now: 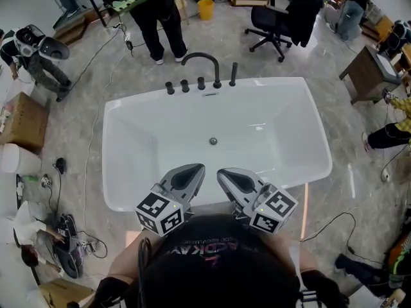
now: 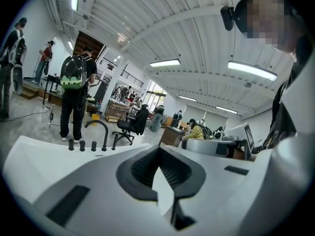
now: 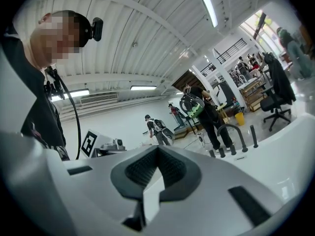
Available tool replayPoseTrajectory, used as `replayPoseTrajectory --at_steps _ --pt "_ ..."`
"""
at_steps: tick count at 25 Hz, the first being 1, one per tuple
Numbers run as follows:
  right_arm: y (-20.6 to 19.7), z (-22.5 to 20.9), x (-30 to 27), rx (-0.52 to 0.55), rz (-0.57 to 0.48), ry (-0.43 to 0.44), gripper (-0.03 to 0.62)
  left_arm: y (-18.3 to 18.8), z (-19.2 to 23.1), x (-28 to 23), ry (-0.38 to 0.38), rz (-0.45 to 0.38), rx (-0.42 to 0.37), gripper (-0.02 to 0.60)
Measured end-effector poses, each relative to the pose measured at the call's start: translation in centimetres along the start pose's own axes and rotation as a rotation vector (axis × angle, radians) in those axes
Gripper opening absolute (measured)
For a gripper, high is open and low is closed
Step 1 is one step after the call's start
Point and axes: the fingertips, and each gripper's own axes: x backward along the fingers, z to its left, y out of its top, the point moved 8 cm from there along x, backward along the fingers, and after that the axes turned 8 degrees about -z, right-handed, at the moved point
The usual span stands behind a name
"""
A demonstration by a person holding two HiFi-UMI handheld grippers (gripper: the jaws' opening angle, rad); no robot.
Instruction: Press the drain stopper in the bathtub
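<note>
Hovering over glossy white bathtub (image 1: 282,127), left hand-held gripper (image 1: 194,171) and right hand-held gripper (image 1: 225,174) both clenched empty.

The bathtub (image 1: 122,130) basin lies open from near rim to far rim. Between the drain stopper (image 1: 213,141) and the two closed jaw tips held over the near rim, left hand-held gripper (image 1: 198,169) and right hand-held gripper (image 1: 223,174), the path seems clear, though glare on the white enamel blurs detail. The sloping walls narrow the room low down. On the far rim stand the arched faucet (image 1: 202,59) and a row of knobs (image 1: 185,85), and a person (image 1: 160,18) stands close behind them.
</note>
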Motion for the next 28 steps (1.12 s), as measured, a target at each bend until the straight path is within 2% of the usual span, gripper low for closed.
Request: replayPoseTrajectory --at_steps 28 --pt "0.2 -0.6 -0.8 -0.005 0.027 0.001 0.011 0.3 0.6 -0.6 -0.002 0.0 0.01 0.008"
